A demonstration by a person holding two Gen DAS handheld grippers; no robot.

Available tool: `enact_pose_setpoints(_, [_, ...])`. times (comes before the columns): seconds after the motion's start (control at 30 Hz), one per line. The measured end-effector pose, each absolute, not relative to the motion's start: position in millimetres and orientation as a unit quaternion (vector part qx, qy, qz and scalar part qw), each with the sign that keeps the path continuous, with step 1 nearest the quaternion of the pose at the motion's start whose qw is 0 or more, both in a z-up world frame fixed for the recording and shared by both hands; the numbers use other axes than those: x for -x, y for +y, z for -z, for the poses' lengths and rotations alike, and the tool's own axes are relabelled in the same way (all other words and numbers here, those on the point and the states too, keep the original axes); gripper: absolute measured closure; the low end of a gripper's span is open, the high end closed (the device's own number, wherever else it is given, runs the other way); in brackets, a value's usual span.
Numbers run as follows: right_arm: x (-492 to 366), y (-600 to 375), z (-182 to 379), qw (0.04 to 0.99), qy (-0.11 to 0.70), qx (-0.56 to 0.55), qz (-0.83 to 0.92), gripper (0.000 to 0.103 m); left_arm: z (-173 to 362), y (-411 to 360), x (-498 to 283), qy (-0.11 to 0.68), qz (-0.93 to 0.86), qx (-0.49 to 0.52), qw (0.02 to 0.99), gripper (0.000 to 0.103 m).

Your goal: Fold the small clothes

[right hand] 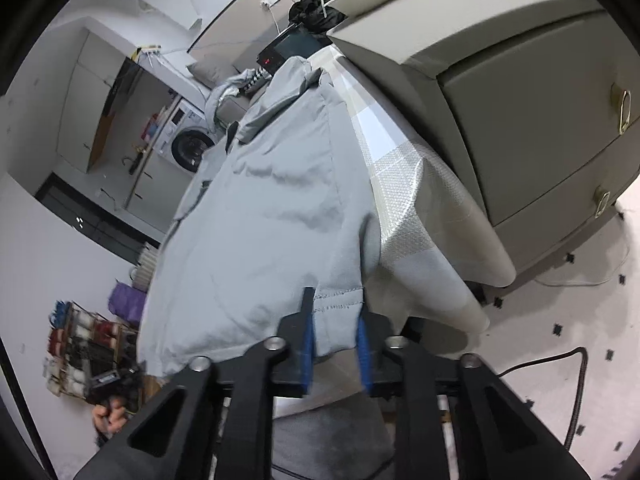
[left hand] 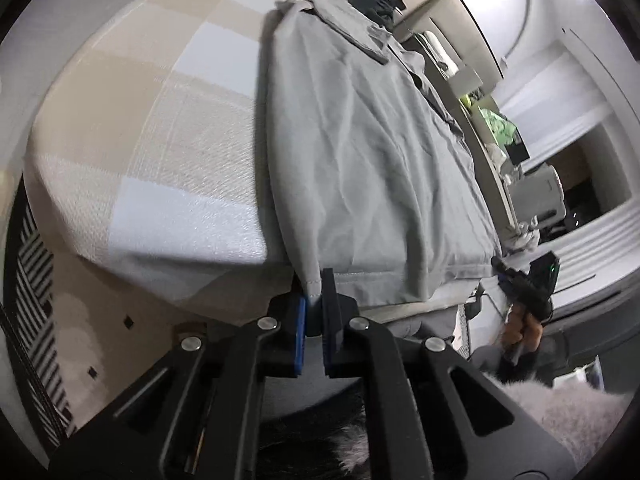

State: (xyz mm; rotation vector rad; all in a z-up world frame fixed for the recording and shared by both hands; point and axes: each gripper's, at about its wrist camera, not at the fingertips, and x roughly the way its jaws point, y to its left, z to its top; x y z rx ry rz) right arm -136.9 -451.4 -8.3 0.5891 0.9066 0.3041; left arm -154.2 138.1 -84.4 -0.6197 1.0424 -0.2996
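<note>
Left wrist view shows us a table (left hand: 132, 184) under a checked beige and white cloth, with a grey shirt (left hand: 360, 152) laid flat along it, collar at the far end and hem at the near edge. We judge it lies spread this way so both bottom corners can be lifted and carried toward the collar for a first fold.

Beside the table on the right stands a grey cabinet (right hand: 532, 92) with drawers. On the floor lies a pale patterned rug (right hand: 568, 320).

Our left gripper (left hand: 316, 316) points downward at the near left corner of the hem. Its jaws are closed tight on that corner, a small tab of stitched fabric pinched between the blue pads.

In the right wrist view, our right gripper (right hand: 336, 344) points downward at the near right corner of the shirt (right hand: 272, 208). The hem hangs between its jaws and they look nearly closed on the bunched fabric, so we judge it is gripping too.

A hand (right hand: 110, 412) on the left gripper's handle shows at the low left, blurred.
</note>
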Motion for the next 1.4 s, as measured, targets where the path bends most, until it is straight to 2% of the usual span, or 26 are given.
enact_pose_setpoints(0.07, [140,-452,6,0.847,0.43,-0.276,-0.146,0.095,75,139,156,0.475,0.147,0.29,0.818,0.101])
enact_pose_setpoints(0.27, [154,-455,-5,0.841,0.433,-0.277,-0.171,0.096,44,149,163,0.43,0.163,0.301,0.836,0.101])
enact_pose_setpoints(0.47, [161,-456,3,0.834,0.44,-0.283,-0.176,0.096,47,160,163,0.428,0.153,0.318,0.832,0.101])
enact_pose_setpoints(0.6, [162,-457,-15,0.842,0.398,-0.304,-0.202,0.096,40,170,164,0.406,0.154,0.331,0.838,0.101])
enact_pose_setpoints(0.77, [152,-456,-56,0.86,0.328,-0.321,-0.223,0.096,-4,162,143,0.369,0.142,0.295,0.87,0.101])
enact_pose_setpoints(1.1, [67,-457,-123,0.889,0.234,-0.341,-0.196,0.096,-98,166,41,0.269,0.136,0.273,0.914,0.101])
enact_pose_setpoints(1.4, [-64,-440,-162,0.894,0.224,-0.347,-0.172,0.096,-129,185,-106,0.248,0.109,0.296,0.916,0.101])
